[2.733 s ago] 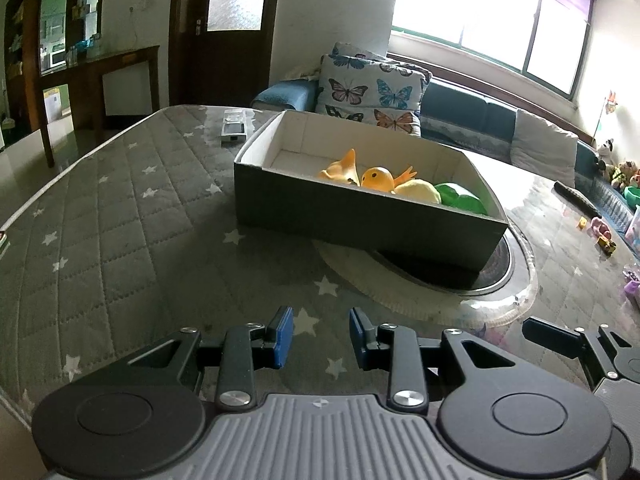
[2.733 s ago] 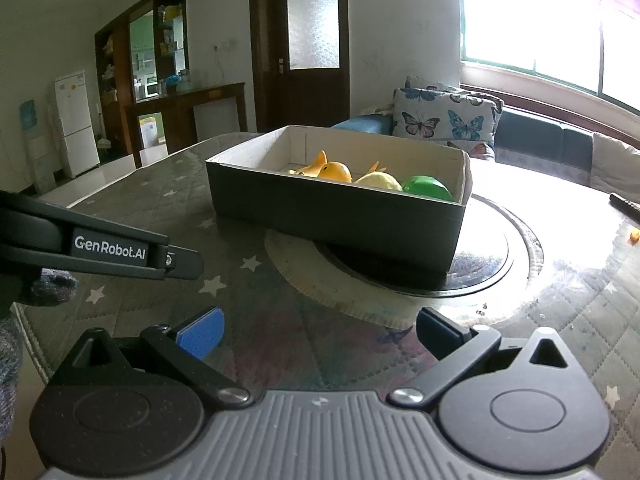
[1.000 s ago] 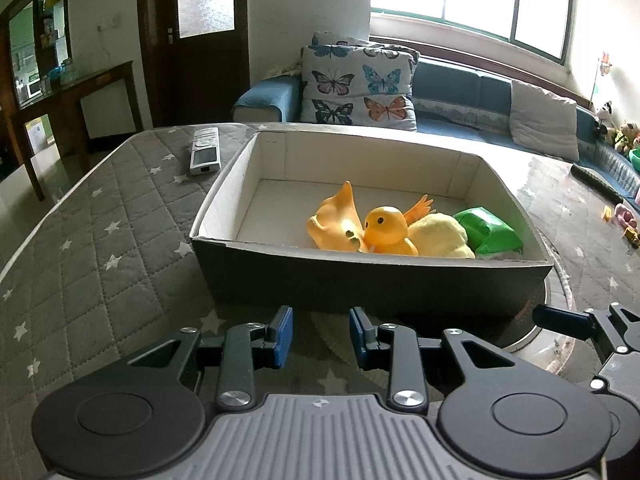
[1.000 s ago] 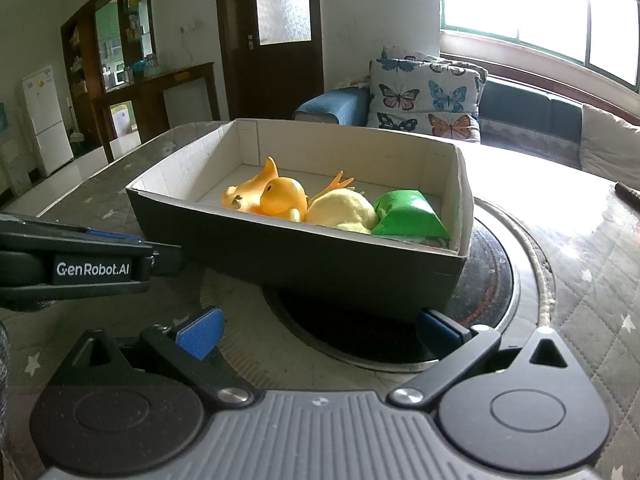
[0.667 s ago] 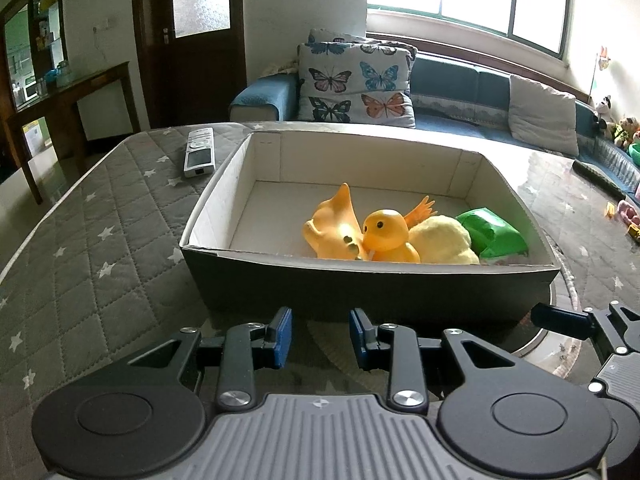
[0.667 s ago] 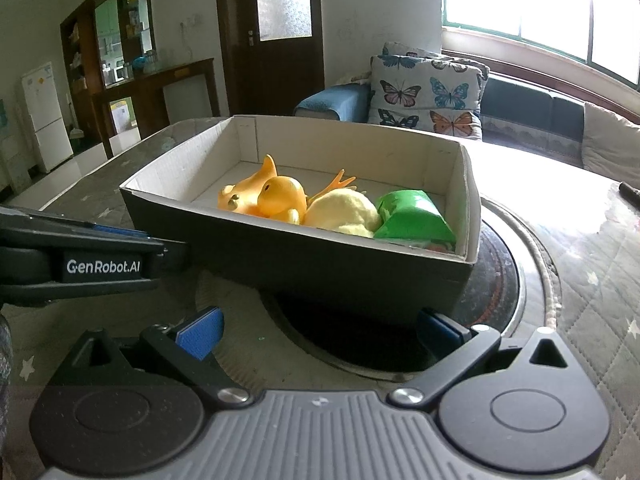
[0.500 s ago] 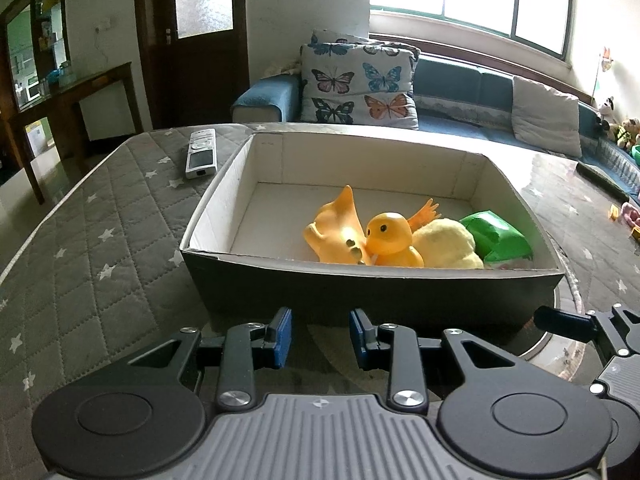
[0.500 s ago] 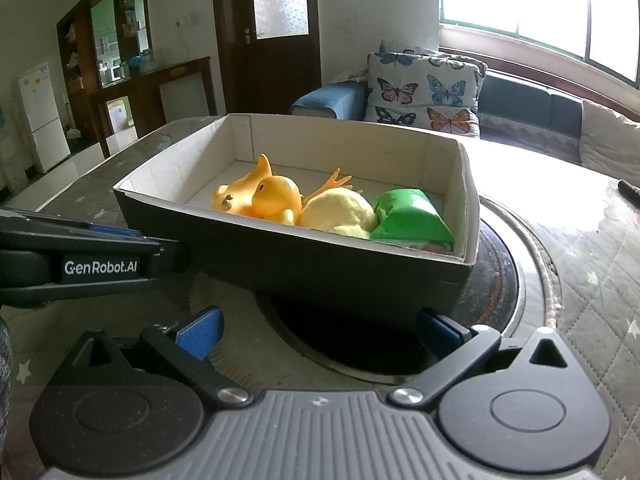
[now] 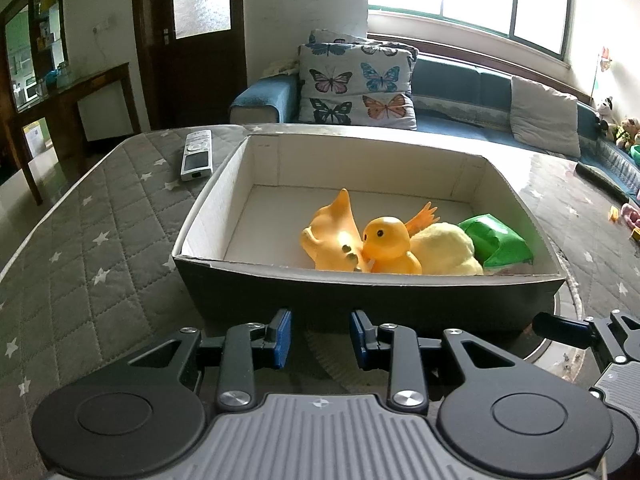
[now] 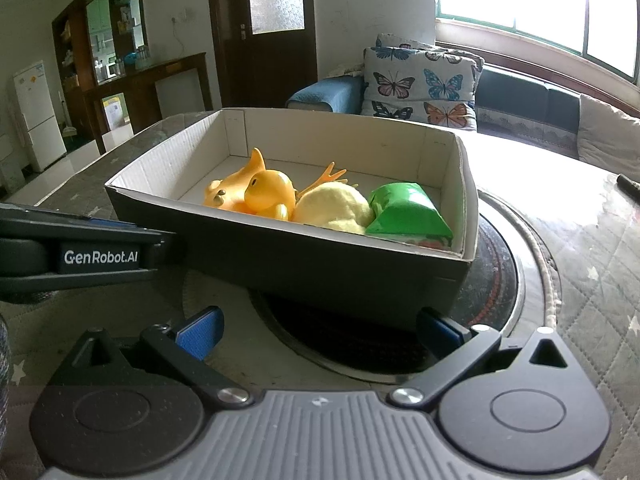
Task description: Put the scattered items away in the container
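Observation:
A dark cardboard box (image 9: 360,304) with a white inside stands on the quilted table. In it lie an orange rubber toy (image 9: 332,236), a yellow duck (image 9: 388,244), a pale yellow plush (image 9: 444,252) and a green packet (image 9: 496,244). My left gripper (image 9: 320,338) hovers just before the box's near wall, jaws nearly together with nothing between them. My right gripper (image 10: 320,328) stands open and empty in front of the same box (image 10: 320,264). Its view shows the duck (image 10: 270,192), the plush (image 10: 332,206) and the packet (image 10: 404,210).
A grey remote (image 9: 196,154) lies on the table left of the box. The box rests partly on a round black turntable (image 10: 496,272). Small toys (image 9: 628,216) sit at the table's far right. A sofa with a butterfly cushion (image 9: 356,84) stands behind.
Since the earliest frames both grippers have come closer to the box and look more into it. Over the last second they hardly move. Neither gripper's jaws have changed.

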